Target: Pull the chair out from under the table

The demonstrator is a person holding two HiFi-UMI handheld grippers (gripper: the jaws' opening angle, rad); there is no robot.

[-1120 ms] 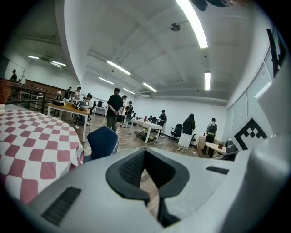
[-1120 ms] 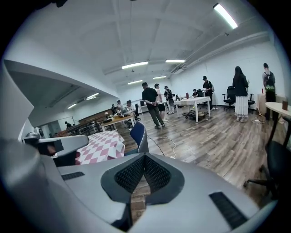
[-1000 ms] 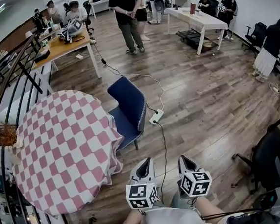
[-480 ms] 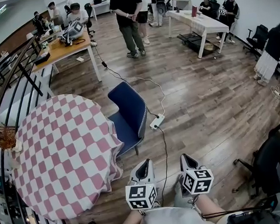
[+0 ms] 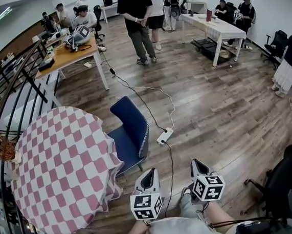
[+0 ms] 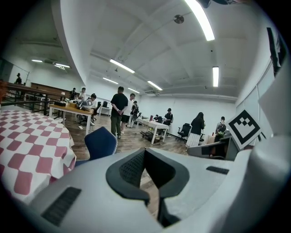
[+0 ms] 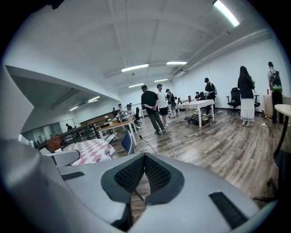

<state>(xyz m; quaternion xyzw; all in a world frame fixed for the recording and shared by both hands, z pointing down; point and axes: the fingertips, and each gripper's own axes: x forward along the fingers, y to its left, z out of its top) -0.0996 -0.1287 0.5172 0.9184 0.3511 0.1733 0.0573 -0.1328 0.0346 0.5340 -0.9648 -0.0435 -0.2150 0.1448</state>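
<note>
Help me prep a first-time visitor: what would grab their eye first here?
The round table in its pink-and-white checked cloth fills the head view's left, with a blue chair tucked against its right edge. At the bottom, the left tool and right tool sit side by side, both shut and empty.

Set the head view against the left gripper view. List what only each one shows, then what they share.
Only the head view: the white power strip lying right of the chair, and the left gripper seen from above. Only the left gripper view: the ceiling light strips, and that gripper's jaws shut together with nothing between them. Both: the blue chair at the edge of the checkered table, and the person in black standing beyond them.
</note>
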